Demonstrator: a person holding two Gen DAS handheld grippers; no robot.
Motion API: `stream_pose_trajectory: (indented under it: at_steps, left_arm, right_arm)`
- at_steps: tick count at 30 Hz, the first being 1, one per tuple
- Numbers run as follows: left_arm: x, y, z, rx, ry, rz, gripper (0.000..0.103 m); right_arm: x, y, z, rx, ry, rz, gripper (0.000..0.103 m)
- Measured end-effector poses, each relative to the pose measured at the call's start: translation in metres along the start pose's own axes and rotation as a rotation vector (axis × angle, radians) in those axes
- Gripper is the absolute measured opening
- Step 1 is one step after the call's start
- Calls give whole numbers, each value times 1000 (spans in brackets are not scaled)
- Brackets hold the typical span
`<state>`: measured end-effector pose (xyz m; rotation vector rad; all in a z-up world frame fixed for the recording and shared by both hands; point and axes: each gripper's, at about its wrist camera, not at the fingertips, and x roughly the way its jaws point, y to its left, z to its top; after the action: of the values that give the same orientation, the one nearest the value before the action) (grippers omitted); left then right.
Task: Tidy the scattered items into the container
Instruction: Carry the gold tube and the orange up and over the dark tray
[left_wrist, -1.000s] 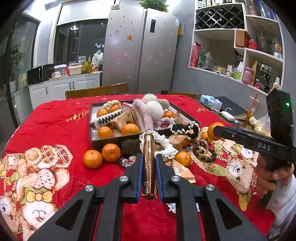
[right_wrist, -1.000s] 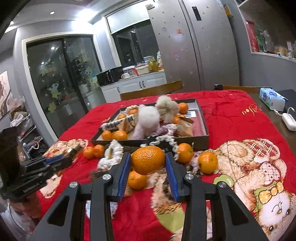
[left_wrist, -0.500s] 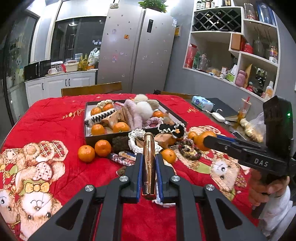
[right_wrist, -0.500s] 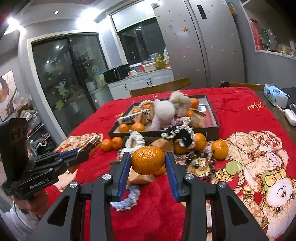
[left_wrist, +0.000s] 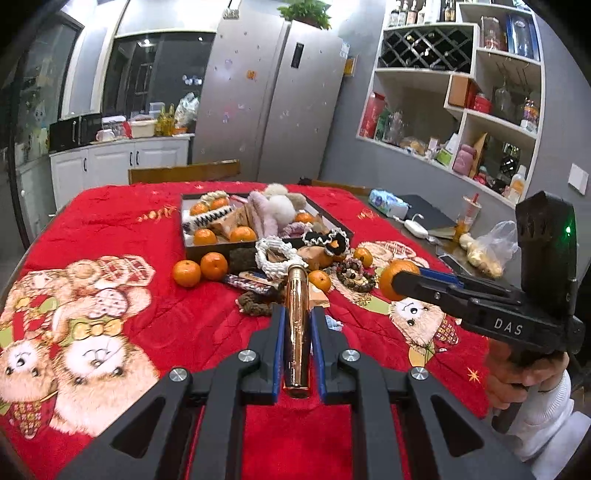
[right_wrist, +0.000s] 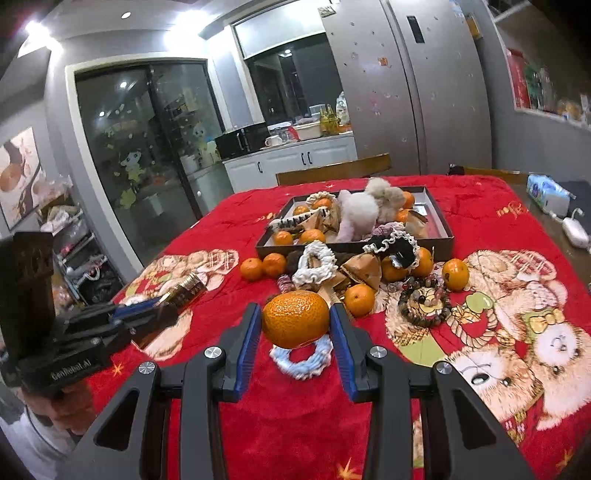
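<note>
My left gripper (left_wrist: 297, 317) is shut on a rose-gold tube (left_wrist: 296, 325), held above the red cloth; it also shows in the right wrist view (right_wrist: 173, 301). My right gripper (right_wrist: 295, 314) is shut on a tangerine (right_wrist: 295, 318), seen also in the left wrist view (left_wrist: 397, 278). The dark tray (left_wrist: 207, 249) at the table's far middle holds tangerines, plush items and scrunchies. In front of it lie loose tangerines (left_wrist: 199, 271), a white scrunchie (right_wrist: 317, 260), a bead bracelet (right_wrist: 424, 302) and a light-blue scrunchie (right_wrist: 301, 360).
The table is covered by a red bear-print cloth (left_wrist: 110, 295). A tissue pack (left_wrist: 388, 201), a white charger (left_wrist: 417, 227) and a plastic bag (left_wrist: 487, 247) lie on its bare right side. A chair back (left_wrist: 184, 171) stands behind the table.
Both grippers have pulled back and up from the pile while still holding the tube and the tangerine; the tray and scattered items now look farther away.
</note>
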<state>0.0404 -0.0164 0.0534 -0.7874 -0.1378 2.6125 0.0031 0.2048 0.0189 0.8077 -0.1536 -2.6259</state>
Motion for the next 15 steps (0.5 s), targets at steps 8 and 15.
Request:
stream_pose_trajectory:
  at_steps: [8,15]
  left_arm:
    - [-26,-5,-15,26,5,-7,14]
    - [-13,-11,-3,57,7,-41,14]
  right_arm:
    - [-22,26,-15,-39,10,0,37]
    - [-20,15,-5,-25,17,3,36]
